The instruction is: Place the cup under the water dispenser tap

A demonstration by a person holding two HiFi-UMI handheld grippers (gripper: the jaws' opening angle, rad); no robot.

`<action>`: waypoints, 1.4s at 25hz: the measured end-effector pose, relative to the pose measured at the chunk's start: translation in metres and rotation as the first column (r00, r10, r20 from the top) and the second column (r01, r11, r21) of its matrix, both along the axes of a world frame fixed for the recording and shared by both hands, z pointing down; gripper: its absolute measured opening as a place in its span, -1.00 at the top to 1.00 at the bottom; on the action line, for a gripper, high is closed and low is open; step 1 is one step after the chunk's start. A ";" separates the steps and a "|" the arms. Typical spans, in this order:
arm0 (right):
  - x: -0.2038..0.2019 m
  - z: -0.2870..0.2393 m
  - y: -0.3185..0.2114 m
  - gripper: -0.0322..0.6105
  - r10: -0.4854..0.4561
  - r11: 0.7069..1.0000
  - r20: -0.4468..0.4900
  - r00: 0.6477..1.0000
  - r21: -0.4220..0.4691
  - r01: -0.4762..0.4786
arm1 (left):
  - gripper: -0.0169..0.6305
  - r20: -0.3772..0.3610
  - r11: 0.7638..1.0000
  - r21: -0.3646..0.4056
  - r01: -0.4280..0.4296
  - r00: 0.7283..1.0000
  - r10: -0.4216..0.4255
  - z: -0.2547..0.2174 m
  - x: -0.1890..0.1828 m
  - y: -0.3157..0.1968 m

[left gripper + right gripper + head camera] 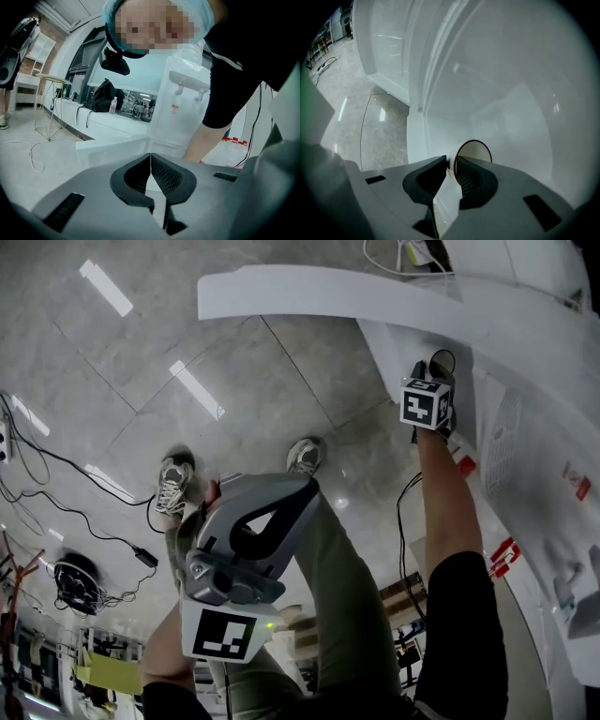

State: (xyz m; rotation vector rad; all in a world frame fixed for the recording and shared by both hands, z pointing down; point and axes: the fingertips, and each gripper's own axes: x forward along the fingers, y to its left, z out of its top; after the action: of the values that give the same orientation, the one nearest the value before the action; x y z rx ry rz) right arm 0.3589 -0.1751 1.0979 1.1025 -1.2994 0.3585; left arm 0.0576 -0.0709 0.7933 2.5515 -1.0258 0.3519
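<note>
Two pads of the right gripper [451, 162] pinch the cup [474, 150] by its near rim, mouth up, just ahead. The left gripper [150, 157] is closed, empty, well apart.

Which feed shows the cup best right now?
The right gripper view: the cup shows its round rim, its wall pinched between the right gripper's jaws. The head view hides it behind that gripper; the left gripper view shows none of it.

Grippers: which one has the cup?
The right gripper: its jaws are pinched on the wall of the cup, whose round rim shows just past them. The left gripper has its jaws closed together with nothing between them.
</note>
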 end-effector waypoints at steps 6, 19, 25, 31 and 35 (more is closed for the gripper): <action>-0.005 -0.002 0.006 0.67 -0.028 0.998 0.019 0.999 -0.059 0.029 | 0.89 0.002 1.000 -0.008 -0.012 1.000 0.012 -0.001 0.001 0.001; -0.089 -0.069 0.072 0.68 0.066 0.997 0.222 0.973 -0.050 -0.057 | 0.89 -0.019 0.992 0.051 -0.120 0.993 0.121 -0.079 -0.002 -0.002; -0.129 -0.121 0.119 0.68 0.110 0.994 0.277 0.955 -0.052 -0.099 | 0.89 0.002 0.976 0.080 -0.201 0.979 0.202 -0.126 -0.025 0.009; -0.150 -0.189 0.172 0.68 0.172 0.985 0.302 0.938 -0.084 -0.153 | 0.89 0.017 0.961 0.080 -0.266 0.964 0.265 -0.183 -0.038 0.033; -0.156 -0.242 0.193 0.68 0.171 0.985 0.314 0.934 -0.088 -0.151 | 0.89 0.013 0.951 0.097 -0.294 0.956 0.294 -0.221 -0.046 0.046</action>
State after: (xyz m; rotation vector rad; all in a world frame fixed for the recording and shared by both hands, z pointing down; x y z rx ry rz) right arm 0.2033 0.0177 0.8560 1.1325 -1.4741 0.7221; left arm 0.0112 -0.0244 0.5723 2.7981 -0.6738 0.3866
